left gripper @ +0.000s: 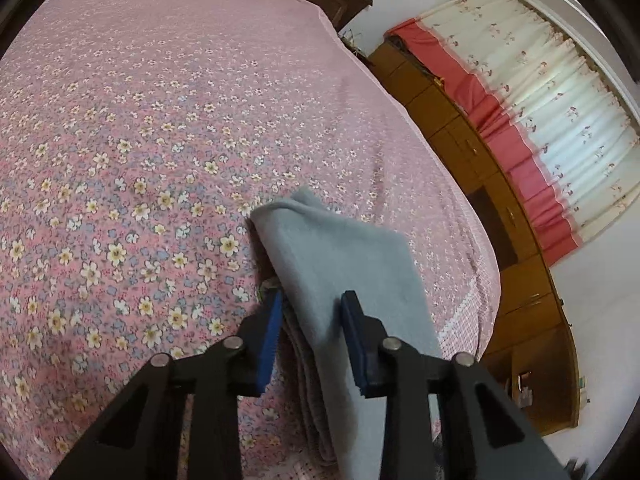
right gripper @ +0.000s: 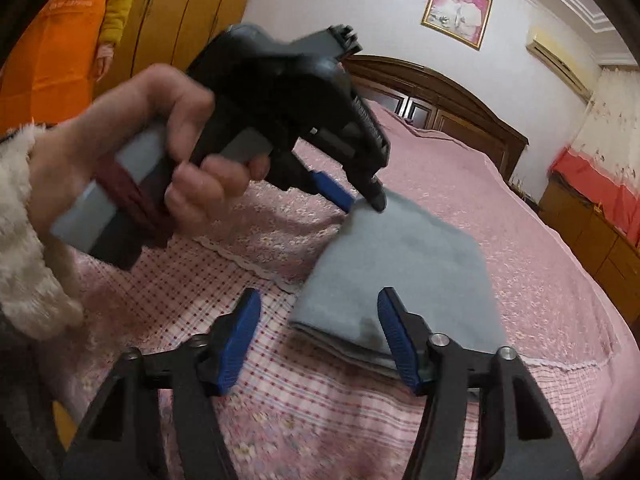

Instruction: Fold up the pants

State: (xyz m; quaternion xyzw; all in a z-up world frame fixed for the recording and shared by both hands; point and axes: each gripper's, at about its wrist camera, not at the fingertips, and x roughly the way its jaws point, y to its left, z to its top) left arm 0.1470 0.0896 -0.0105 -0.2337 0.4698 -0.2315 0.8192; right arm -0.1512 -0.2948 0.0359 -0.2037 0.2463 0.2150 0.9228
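Lying on the pink flowered bedspread (left gripper: 132,152) near the bed's near edge, the grey pants (right gripper: 404,264) are folded into a compact, layered rectangle; stacked fold edges show along its near side in the right wrist view. The left gripper (left gripper: 312,308) points down at the bundle from its left, and in its own camera the blue pads stand a little apart with the grey cloth rising between them; one pad lies against the stacked edge, the other against the top surface, yet whether they actually squeeze the fabric I cannot tell. From the right wrist view the same tool's tips meet the far left corner of the pants, held by the left hand (right gripper: 160,160) with a fluffy white cuff (right gripper: 24,240) at the wrist. The right gripper (right gripper: 316,312) hovers at the near edge of the bundle; its jaws stand apart, the right pad over the near corner of the cloth, the left pad over the checked border of the bedspread, nothing pinched between them. Beyond the bed stand a dark wooden headboard (right gripper: 440,92), a framed picture (right gripper: 456,10) on the white wall, and red-and-cream curtains (left gripper: 520,112) above a wooden cabinet (left gripper: 492,184); a person in an orange apron (right gripper: 60,28) stands at the far left.
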